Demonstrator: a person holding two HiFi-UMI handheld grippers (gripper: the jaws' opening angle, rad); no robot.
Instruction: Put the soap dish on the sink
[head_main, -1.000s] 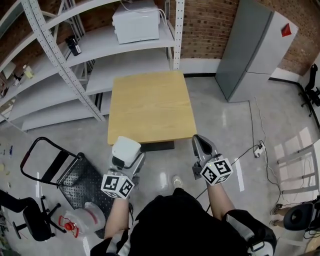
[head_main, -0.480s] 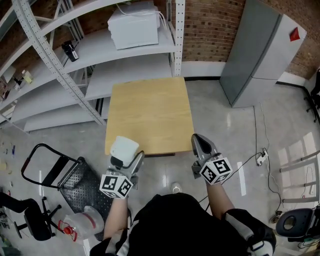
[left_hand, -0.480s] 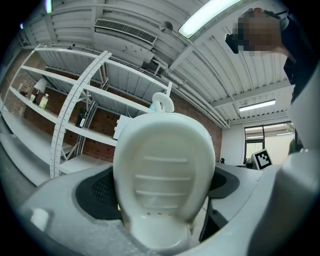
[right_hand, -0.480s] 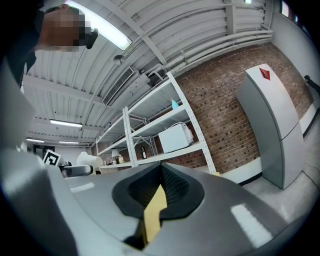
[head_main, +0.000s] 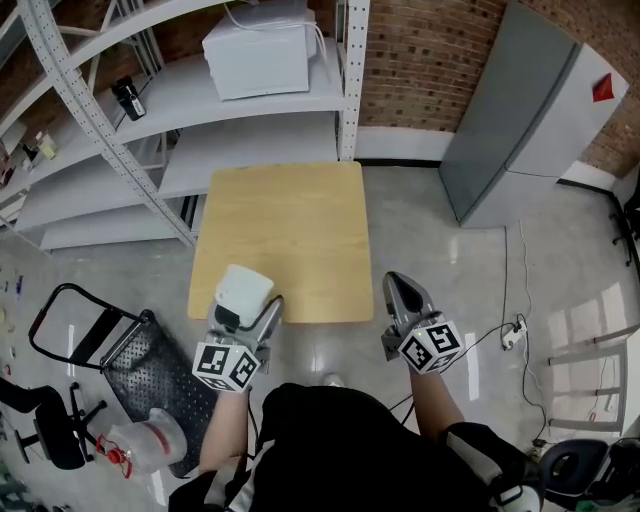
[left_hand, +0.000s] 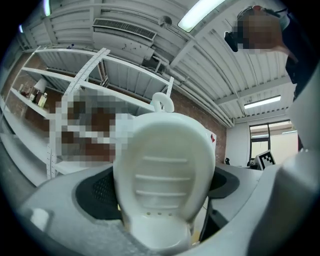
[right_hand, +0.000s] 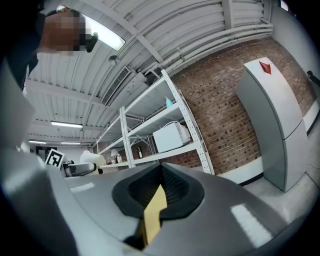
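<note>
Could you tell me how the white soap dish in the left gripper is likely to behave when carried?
The soap dish looks like smooth moulded plastic, so probably stiff, light and somewhat slippery. The left gripper holds only its narrow end, most of it standing clear of the jaws, so it may pivot if bumped.

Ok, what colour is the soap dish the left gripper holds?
The soap dish is plain white, seen best in the left gripper view.

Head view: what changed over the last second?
The person edged toward the wooden table; its near edge sits lower in frame, and the soap dish now overlaps more of its near left corner. Nothing taken or released: left gripper stays shut on the dish, right gripper stays shut, empty.
</note>
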